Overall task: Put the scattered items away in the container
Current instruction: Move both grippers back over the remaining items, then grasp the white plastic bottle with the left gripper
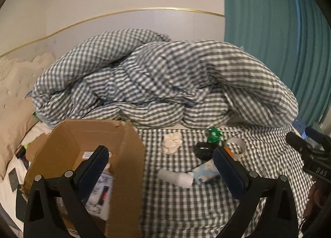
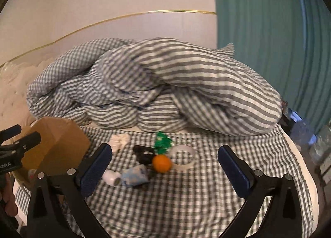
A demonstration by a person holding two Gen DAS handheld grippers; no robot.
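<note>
Your left gripper (image 1: 160,160) has its jaws spread wide with nothing between the pads. Its left finger (image 1: 93,167) hangs over the open box (image 1: 124,155), which already holds a patterned packet (image 1: 101,192). Between the jaws, out ahead on the checked sheet (image 1: 186,207), lie a white bottle (image 1: 175,177) and a blue pack (image 1: 206,170), touching. Beyond them are a white cloth (image 1: 172,141), a black ring (image 1: 203,150), a green wrapper (image 1: 214,134) and a tape roll (image 1: 235,146) just past the right finger.

Your right gripper (image 2: 165,163) is equally wide and empty. An orange (image 2: 162,163) sits midway ahead of its jaws, touching the tape. The box lies left of its left finger.
</note>
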